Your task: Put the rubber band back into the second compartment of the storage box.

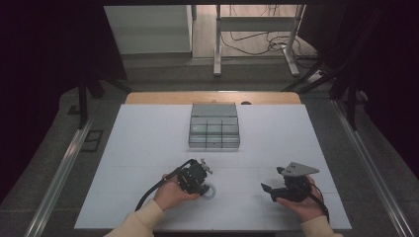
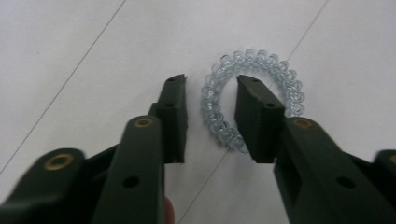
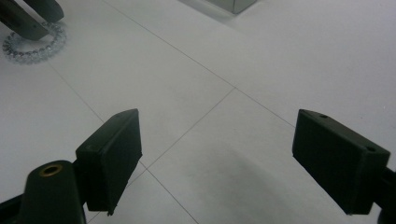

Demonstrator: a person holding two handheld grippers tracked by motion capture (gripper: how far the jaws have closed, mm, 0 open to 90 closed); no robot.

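We find the left hand-held gripper (image 2: 210, 100) low over the white counter (image 1: 148, 148), jaws apart, straddling the near-left arc of a clear spiral hair tie (image 2: 252, 95). One jaw sits outside the ring, the other inside its opening, so the coil's left side lies between them. The tie lies flat on the counter, just ahead of this gripper and slightly to its right. A ring has no long axis; what matters is that the jaw gap crosses the coil's band. We judge a closing pinch would catch that arc.

The right hand-held gripper (image 3: 217, 158) hovers well apart to the right, jaws wide, nothing between them. The left is clearly the nearer to the tie.

A grey compartment organiser (image 1: 214, 126) stands farther back, mid-counter.

Hard to make out: in the high view the left gripper covers most of the tie (image 1: 210, 191); whether the jaws touch the counter; the organiser's contents.
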